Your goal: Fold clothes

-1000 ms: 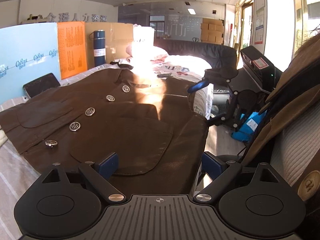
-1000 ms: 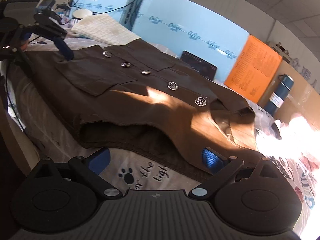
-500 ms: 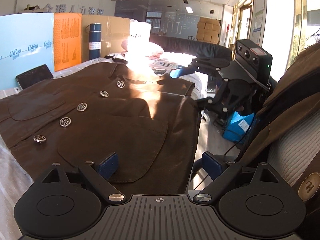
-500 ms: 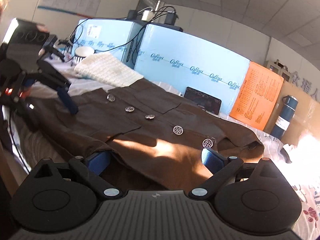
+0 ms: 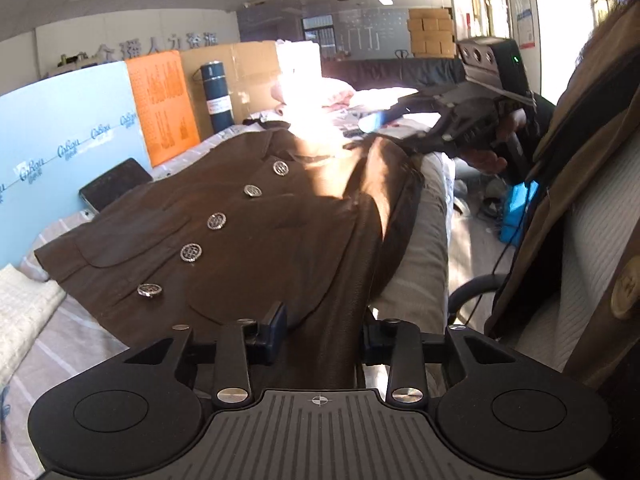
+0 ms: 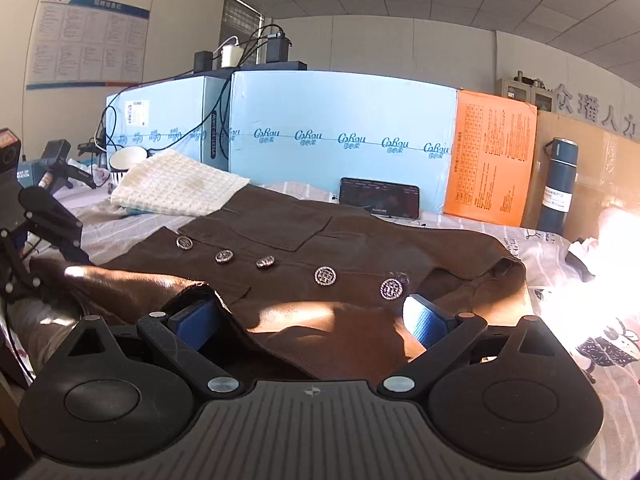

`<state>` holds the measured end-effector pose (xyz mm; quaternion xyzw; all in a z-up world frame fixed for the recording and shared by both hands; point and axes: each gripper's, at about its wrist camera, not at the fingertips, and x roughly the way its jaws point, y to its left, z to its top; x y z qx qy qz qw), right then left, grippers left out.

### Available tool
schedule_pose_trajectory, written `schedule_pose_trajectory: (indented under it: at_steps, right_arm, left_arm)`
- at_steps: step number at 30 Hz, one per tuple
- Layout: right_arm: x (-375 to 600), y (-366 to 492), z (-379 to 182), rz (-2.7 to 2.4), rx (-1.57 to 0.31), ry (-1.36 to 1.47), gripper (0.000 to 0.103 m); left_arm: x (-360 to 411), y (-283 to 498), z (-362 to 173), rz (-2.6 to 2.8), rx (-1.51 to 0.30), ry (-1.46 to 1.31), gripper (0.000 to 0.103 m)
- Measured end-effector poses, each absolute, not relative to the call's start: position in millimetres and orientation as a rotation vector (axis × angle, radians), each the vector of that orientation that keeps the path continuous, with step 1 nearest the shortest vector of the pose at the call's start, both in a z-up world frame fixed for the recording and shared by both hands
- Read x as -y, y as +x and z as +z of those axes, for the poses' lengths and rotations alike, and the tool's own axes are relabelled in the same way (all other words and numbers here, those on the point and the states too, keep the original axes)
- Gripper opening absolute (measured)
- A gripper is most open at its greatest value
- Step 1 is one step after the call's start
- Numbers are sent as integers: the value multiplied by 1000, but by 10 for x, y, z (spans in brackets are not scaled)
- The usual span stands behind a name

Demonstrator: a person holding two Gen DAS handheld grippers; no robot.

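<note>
A brown button-front jacket (image 5: 280, 220) lies flat on the striped sheet of a table (image 5: 72, 336); it also shows in the right wrist view (image 6: 352, 248). My left gripper (image 5: 322, 334) has narrowed onto the near side edge of the jacket by the hem, with fabric between the jaws. My right gripper (image 6: 308, 320) is open, with the shoulder edge of the jacket lying between its fingers. The right gripper also shows in the left wrist view (image 5: 452, 116) at the far shoulder.
A cream knitted cloth (image 6: 176, 188) lies by the hem end. A phone (image 6: 380, 198), an orange board (image 6: 488, 160) and a dark flask (image 6: 558, 184) stand along the blue panels at the back. An office chair (image 5: 480, 292) is beside the table edge.
My left gripper has closed in on the jacket's side edge. My right gripper has dropped lower and nearer, with the shoulder edge now between its fingers.
</note>
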<state>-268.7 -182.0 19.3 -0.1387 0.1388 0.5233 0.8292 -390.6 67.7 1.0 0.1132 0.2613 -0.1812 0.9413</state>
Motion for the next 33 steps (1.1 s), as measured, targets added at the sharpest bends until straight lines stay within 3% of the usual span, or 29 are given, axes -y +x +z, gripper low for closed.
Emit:
schedule_pose_trajectory:
  at_steps: [10, 21, 22, 24, 25, 26, 33]
  right_arm:
    - [1957, -2901, -30, 1032, -292, -555, 100]
    - [1843, -2358, -184, 702, -176, -776, 96]
    - [1862, -2306, -201, 654, -157, -801, 90]
    - [1939, -2219, -202, 620, -175, -791, 59]
    - [1992, -2198, -189, 632, -203, -755, 26]
    - [2046, -2185, -175, 648, -231, -713, 11]
    - [2093, -2087, 53, 688, -205, -592, 5]
  left_arm:
    - [-818, -3750, 97, -313, -428, 146, 16]
    - [-1001, -3726, 195, -258, -337, 57, 14]
    - [-1012, -3720, 202, -257, -330, 55, 14]
    - [-1016, -3719, 209, -264, -324, 57, 13]
    - [-1003, -3730, 204, -276, -326, 59, 13]
    - [-989, -3745, 195, -290, -331, 60, 13]
    - [-1073, -3705, 224, -292, -319, 19, 12]
